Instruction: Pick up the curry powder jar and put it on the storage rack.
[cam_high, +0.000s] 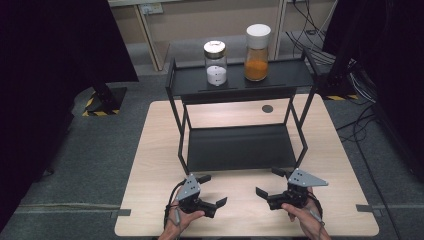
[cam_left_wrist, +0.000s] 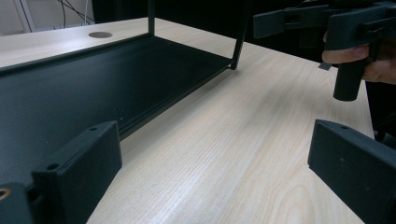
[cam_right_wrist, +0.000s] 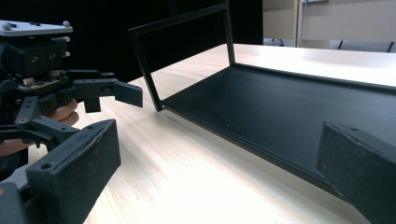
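Observation:
A black two-tier rack (cam_high: 280, 76) stands on the light wooden table (cam_high: 155, 150). On its top shelf are a clear jar of white powder (cam_high: 215, 63) and, to its right, a white-lidded jar of orange powder (cam_high: 257, 53). The lower shelf (cam_high: 240, 147) is bare. My left gripper (cam_high: 213, 189) and right gripper (cam_high: 269, 182) hover over the table's near edge in front of the rack, jaws facing each other. Both are open and hold nothing. The left gripper view has the lower shelf (cam_left_wrist: 70, 88) beyond its gripper (cam_left_wrist: 215, 163). In the right gripper view the gripper (cam_right_wrist: 215, 163) stands near the shelf's (cam_right_wrist: 289, 112) front edge.
A small round hole (cam_high: 267, 108) is in the table behind the rack. Bare wood lies left and right of the rack. Dark curtains, cables and a stand base with hazard tape (cam_high: 102, 102) surround the table on the grey floor.

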